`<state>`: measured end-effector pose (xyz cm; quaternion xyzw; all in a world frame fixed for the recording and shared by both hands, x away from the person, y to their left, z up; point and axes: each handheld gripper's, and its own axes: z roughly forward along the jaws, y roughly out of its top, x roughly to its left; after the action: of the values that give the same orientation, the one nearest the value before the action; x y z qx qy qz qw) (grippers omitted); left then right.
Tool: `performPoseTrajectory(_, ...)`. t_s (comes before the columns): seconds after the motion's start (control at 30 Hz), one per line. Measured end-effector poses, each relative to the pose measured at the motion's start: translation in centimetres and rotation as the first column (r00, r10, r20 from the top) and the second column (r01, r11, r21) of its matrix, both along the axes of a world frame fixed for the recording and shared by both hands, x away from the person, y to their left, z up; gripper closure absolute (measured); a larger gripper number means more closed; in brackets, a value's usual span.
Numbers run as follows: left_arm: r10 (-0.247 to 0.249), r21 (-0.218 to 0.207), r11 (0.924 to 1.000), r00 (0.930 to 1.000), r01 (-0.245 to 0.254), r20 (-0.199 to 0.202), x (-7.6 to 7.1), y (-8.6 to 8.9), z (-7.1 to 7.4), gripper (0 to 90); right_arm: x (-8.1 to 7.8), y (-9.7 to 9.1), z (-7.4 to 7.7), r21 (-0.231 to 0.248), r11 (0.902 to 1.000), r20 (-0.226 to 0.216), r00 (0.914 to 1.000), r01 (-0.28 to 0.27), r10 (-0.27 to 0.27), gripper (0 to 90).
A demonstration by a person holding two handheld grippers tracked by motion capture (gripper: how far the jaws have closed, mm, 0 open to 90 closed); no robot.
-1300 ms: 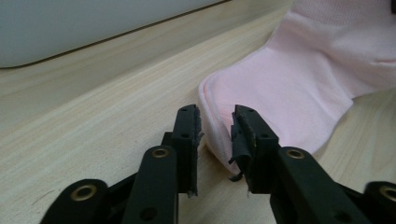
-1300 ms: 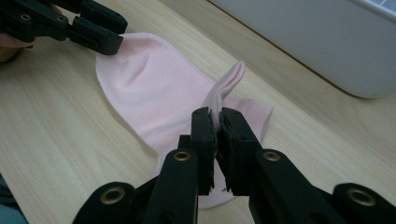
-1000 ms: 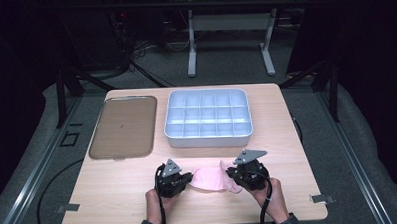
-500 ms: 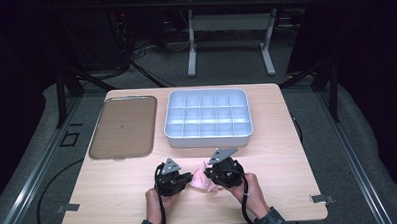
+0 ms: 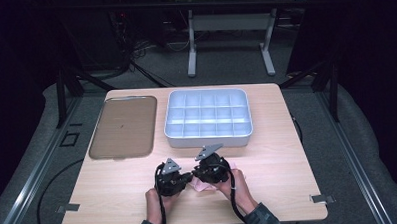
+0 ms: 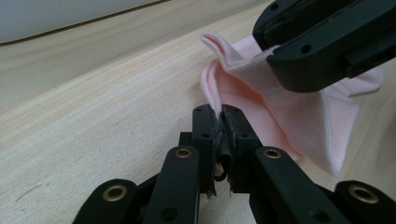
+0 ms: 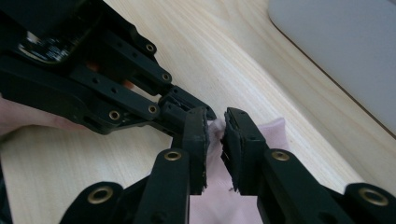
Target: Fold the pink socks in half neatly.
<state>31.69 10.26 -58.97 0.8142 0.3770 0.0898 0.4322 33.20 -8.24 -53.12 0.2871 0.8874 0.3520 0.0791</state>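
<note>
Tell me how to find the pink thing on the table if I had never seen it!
Start at the light wooden table and find the big pale grey plastic tray with many small compartments. Come toward the near edge, where two hands hold black tongs. The small soft pink cloth lies between them: the only pink, floppy thing, unlike the hard grey tray and the flat brown lid.

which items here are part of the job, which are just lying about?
In use:
- pink cloth
- left gripper, shut on the cloth's edge
- right gripper, jaws just been opening, cloth between them

Lying about:
- grey compartment tray
- flat brown tray
- wooden table underneath
</note>
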Motion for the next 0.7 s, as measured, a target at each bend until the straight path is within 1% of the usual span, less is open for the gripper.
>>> performPoseTrajectory(0.03,0.0,0.0,1.0,1.0,0.0,0.0,0.0,0.0,0.0,84.2,0.1,-0.2,0.1,0.023,0.9997,-0.008,1.0,-0.001,0.001,69.1)
performPoseTrajectory(0.07,0.0,0.0,1.0,1.0,0.0,-0.001,0.0,0.0,0.0,84.1,0.1,-0.6,0.2,0.048,0.9989,-0.013,0.9999,0.003,-0.003,65.2)
performPoseTrajectory(0.1,0.0,0.0,1.0,1.0,0.0,0.0,0.0,0.0,0.0,84.0,0.1,-0.9,0.3,0.07,0.9976,-0.011,0.9999,0.005,-0.004,64.9)
performPoseTrajectory(0.17,0.004,0.003,1.0,1.0,-0.004,0.0,0.0,0.0,0.0,84.0,0.0,-1.8,0.7,0.095,0.9953,-0.001,0.9998,0.022,-0.022,63.3)
performPoseTrajectory(0.2,0.005,0.003,1.0,1.0,-0.005,0.0,0.0,0.0,0.0,83.9,0.0,-2.3,0.9,0.102,0.9943,0.001,0.9995,0.03,-0.03,63.4)
performPoseTrajectory(0.23,0.005,0.003,1.0,1.0,-0.005,0.0,0.0,0.0,0.0,83.9,0.0,-2.3,0.9,0.102,0.9943,0.001,0.9995,0.03,-0.03,63.4)
performPoseTrajectory(0.27,0.005,0.004,1.0,1.0,-0.005,0.001,0.0,0.0,0.0,83.9,0.0,-2.7,1.0,0.097,0.9944,-0.001,0.9991,0.041,-0.042,63.3)
performPoseTrajectory(0.3,0.005,0.004,1.0,1.0,-0.005,0.001,0.0,0.0,0.0,83.8,0.0,-3.0,1.0,0.08,0.9954,-0.007,0.9986,0.052,-0.052,63.3)
performPoseTrajectory(0.33,0.005,0.004,1.0,1.0,-0.005,0.0,0.0,0.0,0.0,83.7,-0.2,-3.3,0.6,0.014,0.9981,-0.009,0.9982,0.06,-0.059,62.7)
performPoseTrajectory(0.37,0.005,0.004,1.0,1.0,-0.005,0.0,0.0,0.0,0.0,83.7,-0.2,-3.3,0.6,0.014,0.9981,-0.009,0.9982,0.06,-0.059,62.7)
performPoseTrajectory(0.4,0.006,0.003,1.0,1.0,-0.006,-0.001,0.0,0.0,0.0,83.6,-0.6,-3.3,-0.2,-0.05,0.997,-0.016,0.9981,0.059,-0.06,62.0)
performPoseTrajectory(0.47,0.007,0.004,1.0,1.0,-0.007,0.001,0.0,0.0,0.0,83.6,-0.9,-3.2,-1.1,-0.086,0.9955,-0.026,0.9988,0.04,-0.042,60.4)
performPoseTrajectory(0.5,0.007,0.004,1.0,1.0,-0.007,0.001,0.0,0.0,0.0,83.6,-0.9,-3.2,-1.1,-0.086,0.9955,-0.026,0.9988,0.04,-0.042,60.4)
performPoseTrajectory(0.53,0.008,0.003,1.0,1.0,-0.008,0.0,0.0,-0.1,0.0,83.7,-1.2,-3.1,-2.0,-0.112,0.9931,-0.021,0.9992,0.032,-0.035,58.6)
performPoseTrajectory(0.57,0.008,0.003,1.0,1.0,-0.008,0.0,0.0,-0.1,0.0,83.6,-1.2,-3.1,-2.0,-0.112,0.9931,-0.021,0.9992,0.032,-0.035,58.6)
performPoseTrajectory(0.6,0.006,0.006,1.0,1.0,-0.006,0.0,0.0,0.0,0.0,83.7,-1.2,-3.1,-2.6,-0.12,0.9923,-0.024,0.9992,0.029,-0.032,57.2)
performPoseTrajectory(0.7,0.008,0.005,1.0,1.0,-0.008,0.0,0.0,0.0,0.0,83.6,-1.1,-3.3,-2.9,-0.128,0.9915,-0.027,0.9992,0.025,-0.028,55.9)
